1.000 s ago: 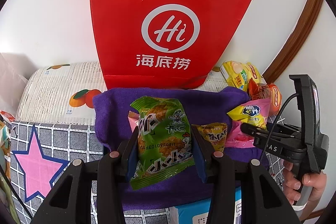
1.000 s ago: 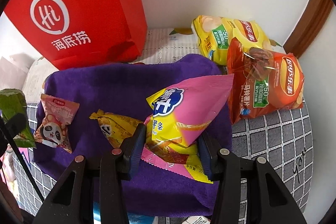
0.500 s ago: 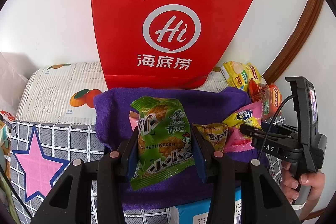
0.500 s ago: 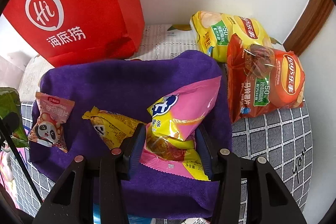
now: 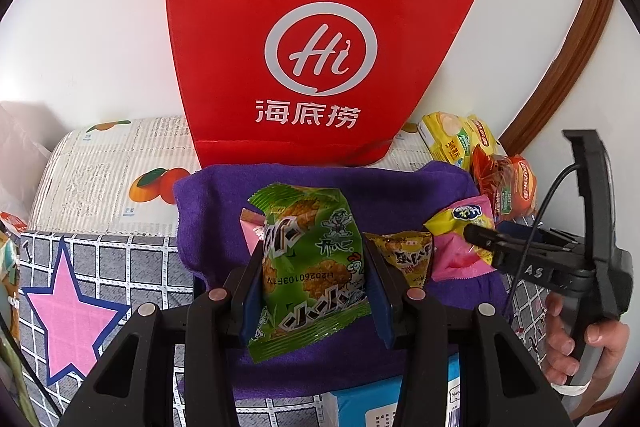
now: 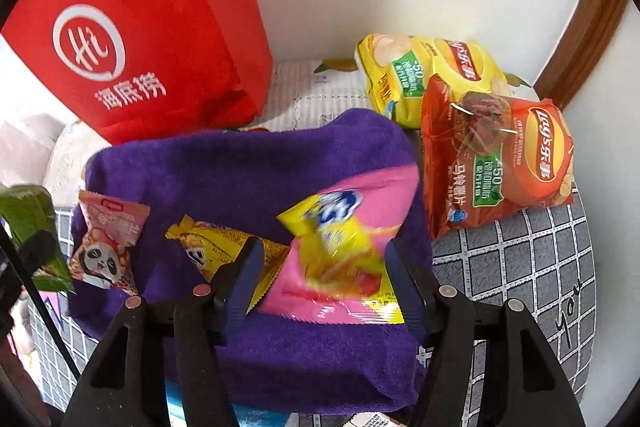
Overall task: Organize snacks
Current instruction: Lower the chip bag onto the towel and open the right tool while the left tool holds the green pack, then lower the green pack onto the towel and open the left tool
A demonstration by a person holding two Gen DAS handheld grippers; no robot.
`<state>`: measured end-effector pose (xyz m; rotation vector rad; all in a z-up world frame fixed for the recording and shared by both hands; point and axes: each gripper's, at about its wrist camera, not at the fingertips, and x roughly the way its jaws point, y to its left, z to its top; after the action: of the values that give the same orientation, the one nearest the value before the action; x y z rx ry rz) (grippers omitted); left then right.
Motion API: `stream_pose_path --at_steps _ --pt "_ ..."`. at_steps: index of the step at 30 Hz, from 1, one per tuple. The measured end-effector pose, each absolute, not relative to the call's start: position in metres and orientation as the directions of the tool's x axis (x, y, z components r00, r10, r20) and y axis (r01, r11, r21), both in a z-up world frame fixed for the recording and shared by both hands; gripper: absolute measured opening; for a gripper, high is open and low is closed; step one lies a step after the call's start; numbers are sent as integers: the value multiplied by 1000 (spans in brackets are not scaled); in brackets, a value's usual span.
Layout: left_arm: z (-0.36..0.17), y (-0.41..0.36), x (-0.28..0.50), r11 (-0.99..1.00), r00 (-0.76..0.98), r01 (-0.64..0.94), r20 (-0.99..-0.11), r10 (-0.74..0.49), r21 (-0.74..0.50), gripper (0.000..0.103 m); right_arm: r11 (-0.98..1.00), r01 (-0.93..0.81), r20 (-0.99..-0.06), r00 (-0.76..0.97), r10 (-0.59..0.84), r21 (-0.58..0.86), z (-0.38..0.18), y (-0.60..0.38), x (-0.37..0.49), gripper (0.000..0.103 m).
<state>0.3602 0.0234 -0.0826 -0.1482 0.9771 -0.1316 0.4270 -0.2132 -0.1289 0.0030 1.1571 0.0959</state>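
Note:
My left gripper (image 5: 314, 281) is shut on a green snack packet (image 5: 310, 259) and holds it above the purple towel (image 5: 400, 195). My right gripper (image 6: 324, 277) has opened; the pink and yellow snack bag (image 6: 344, 255) lies blurred between its spread fingers on the purple towel (image 6: 240, 167). The bag also shows in the left wrist view (image 5: 460, 247) by the right gripper's tip. A yellow packet (image 6: 224, 247) and a pink panda packet (image 6: 106, 243) lie on the towel to the left.
A red paper bag (image 5: 316, 39) stands against the wall behind the towel. A yellow chip bag (image 6: 424, 75) and an orange chip bag (image 6: 500, 163) lie at the right by a wooden frame. Grid-patterned cloth (image 6: 520, 267) covers the table.
My right gripper's jaws have spread and the pink bag has dropped lower onto the towel. The left gripper keeps hold of the green packet, nearly still.

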Motion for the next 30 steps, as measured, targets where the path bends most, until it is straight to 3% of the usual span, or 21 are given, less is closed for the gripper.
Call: stream_pose_path --at_steps 30 --pt "-102 27 370 992 492 12 -863 -118 -128 43 994 -62 -857 504 111 92 -92 -224 411 67"
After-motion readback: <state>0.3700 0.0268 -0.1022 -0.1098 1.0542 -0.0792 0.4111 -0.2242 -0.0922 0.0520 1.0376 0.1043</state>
